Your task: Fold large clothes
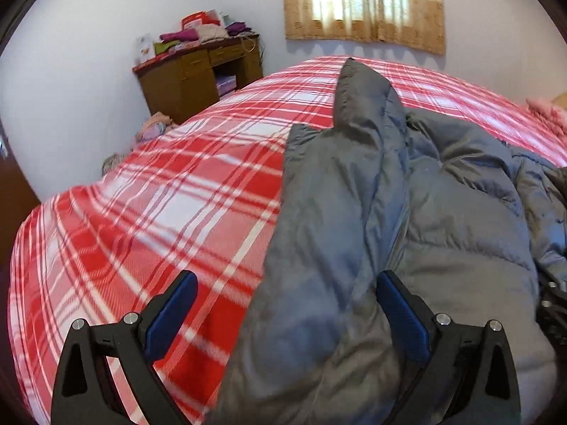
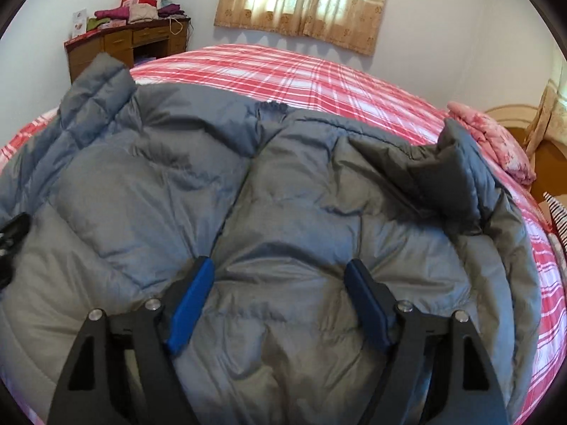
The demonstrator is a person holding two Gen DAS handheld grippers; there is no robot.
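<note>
Desk point(image 1: 198, 81): brown, against the far wall at left, beyond the bed; folded clothes point(image 1: 198, 33) stacked on top.
Bed point(image 1: 149, 205): covered by a red and white plaid sheet; fills most of both views.
Left gripper point(image 1: 287, 279): jaws wide apart, nothing clamped. Left blue pad over bare sheet, right pad over the jacket edge; whether either touches the fabric cannot be told.
Jacket point(image 2: 283, 184): grey padded, lying spread on the bed, lining side unclear. One sleeve point(image 1: 358, 106) runs away from the left gripper toward the far edge of the bed. The other sleeve point(image 2: 457, 173) is bent upward at the right side of the body.
Right gripper point(image 2: 280, 269): jaws wide apart, nothing clamped. Both blue pads sit above the middle of the jacket body, one on each side of a quilted panel.
Curtain point(image 2: 301, 0): beige, on the far wall, daylight behind it.
Pink bedding point(image 2: 496, 141): folded, on the bed at far right, beside the raised sleeve.
</note>
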